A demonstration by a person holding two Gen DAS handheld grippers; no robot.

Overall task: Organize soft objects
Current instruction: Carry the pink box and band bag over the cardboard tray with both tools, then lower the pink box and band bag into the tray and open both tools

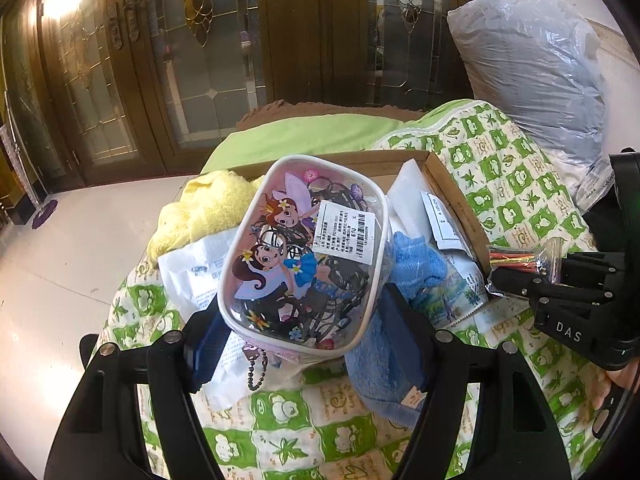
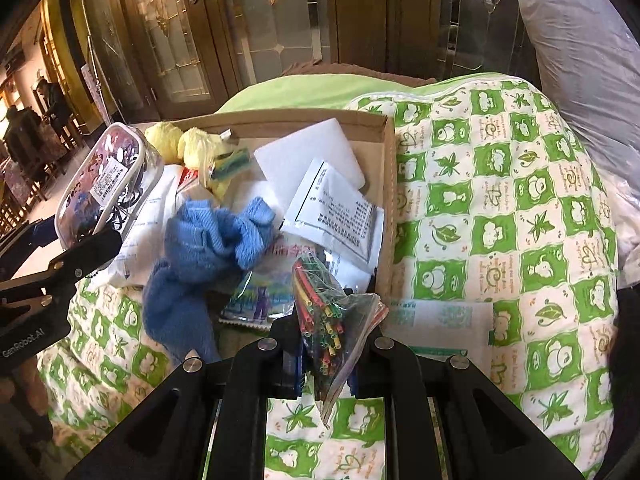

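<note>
My left gripper (image 1: pixel 308 344) is shut on a clear cartoon-printed pouch (image 1: pixel 304 252) full of dark hair ties and holds it above the cardboard box (image 1: pixel 452 196). The pouch also shows in the right wrist view (image 2: pixel 104 184). My right gripper (image 2: pixel 324 356) is shut on a small clear bag of coloured tubes (image 2: pixel 324 320), seen at the right in the left wrist view (image 1: pixel 520 260). A blue towel (image 2: pixel 200 248) and a yellow towel (image 1: pixel 200 212) lie in the box among white packets (image 2: pixel 336 216).
The box rests on a green-and-white patterned quilt (image 2: pixel 500 200) over a green sheet (image 1: pixel 300 136). A large plastic-wrapped bundle (image 1: pixel 536 64) stands at the back right. White tiled floor (image 1: pixel 60 260) and wooden glass doors (image 1: pixel 160 60) lie to the left and behind.
</note>
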